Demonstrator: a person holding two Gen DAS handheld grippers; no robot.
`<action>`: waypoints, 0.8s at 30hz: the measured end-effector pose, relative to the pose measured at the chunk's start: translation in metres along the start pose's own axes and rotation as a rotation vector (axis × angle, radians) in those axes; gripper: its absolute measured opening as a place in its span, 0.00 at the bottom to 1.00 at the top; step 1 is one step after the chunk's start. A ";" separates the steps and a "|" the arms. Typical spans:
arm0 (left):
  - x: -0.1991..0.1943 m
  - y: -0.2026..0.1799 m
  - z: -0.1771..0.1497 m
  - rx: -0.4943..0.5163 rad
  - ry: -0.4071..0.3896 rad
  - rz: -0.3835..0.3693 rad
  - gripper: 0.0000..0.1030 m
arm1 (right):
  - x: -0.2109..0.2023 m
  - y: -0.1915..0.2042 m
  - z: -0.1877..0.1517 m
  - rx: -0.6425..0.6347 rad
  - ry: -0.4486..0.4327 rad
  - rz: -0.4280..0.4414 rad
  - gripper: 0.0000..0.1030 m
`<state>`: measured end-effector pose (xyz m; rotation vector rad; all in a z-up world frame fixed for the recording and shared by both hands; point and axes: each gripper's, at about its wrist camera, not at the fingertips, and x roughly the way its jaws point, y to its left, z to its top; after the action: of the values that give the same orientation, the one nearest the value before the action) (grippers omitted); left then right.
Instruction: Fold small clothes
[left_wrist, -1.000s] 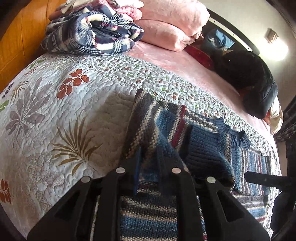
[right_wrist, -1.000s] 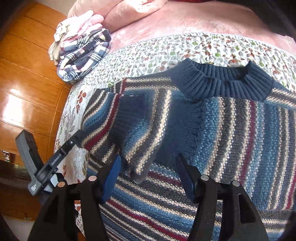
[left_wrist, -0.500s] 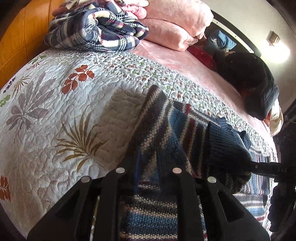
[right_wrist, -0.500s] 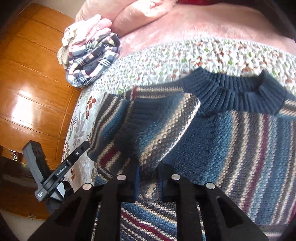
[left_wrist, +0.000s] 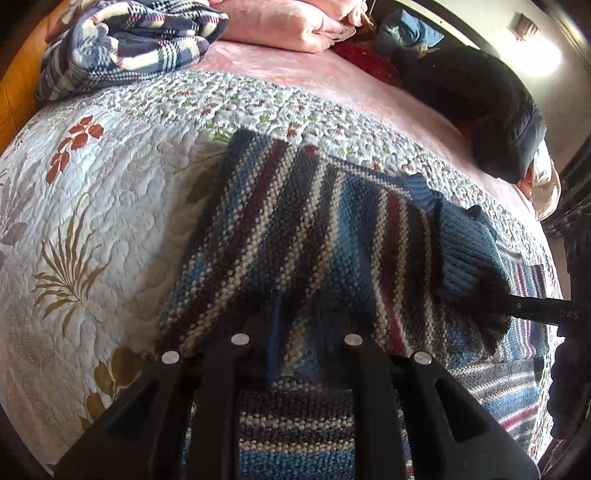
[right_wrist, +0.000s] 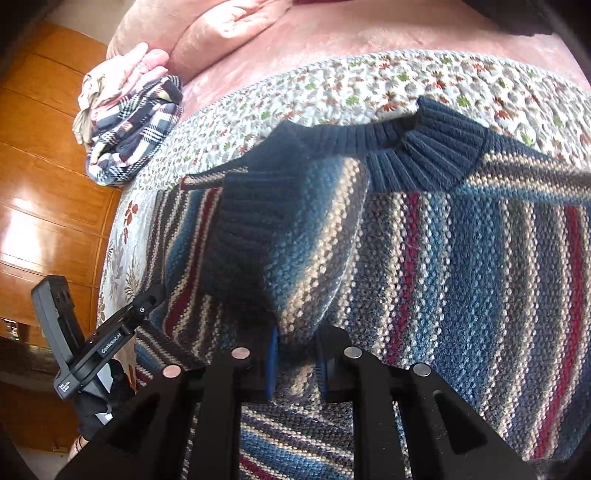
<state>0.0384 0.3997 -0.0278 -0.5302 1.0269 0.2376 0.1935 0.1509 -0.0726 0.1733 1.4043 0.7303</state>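
My left gripper (left_wrist: 295, 332) pinching folded side edge of striped sweater (left_wrist: 332, 236). My right gripper (right_wrist: 297, 354) clamped on sleeve (right_wrist: 295, 240), lifted over sweater body. Sweater lies on floral quilt (left_wrist: 110, 192). I see plaid blanket (right_wrist: 133, 140) near headboard, well apart.

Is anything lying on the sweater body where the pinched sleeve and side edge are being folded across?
Nothing visible does. The right claw pinches the sleeve, the left claw the side edge of the striped sweater. The plaid pile sits apart, near the pillows.
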 end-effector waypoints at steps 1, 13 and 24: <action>0.001 0.003 -0.001 -0.004 -0.002 -0.007 0.15 | 0.002 -0.003 -0.001 0.004 -0.002 0.008 0.17; 0.006 0.007 -0.002 0.002 0.005 -0.023 0.16 | -0.038 0.044 0.001 -0.193 -0.122 -0.224 0.55; 0.008 0.010 -0.002 -0.014 0.009 -0.039 0.16 | 0.035 0.116 0.000 -0.461 0.011 -0.356 0.53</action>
<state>0.0367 0.4067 -0.0383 -0.5640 1.0238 0.2080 0.1511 0.2597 -0.0410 -0.4318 1.1979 0.7340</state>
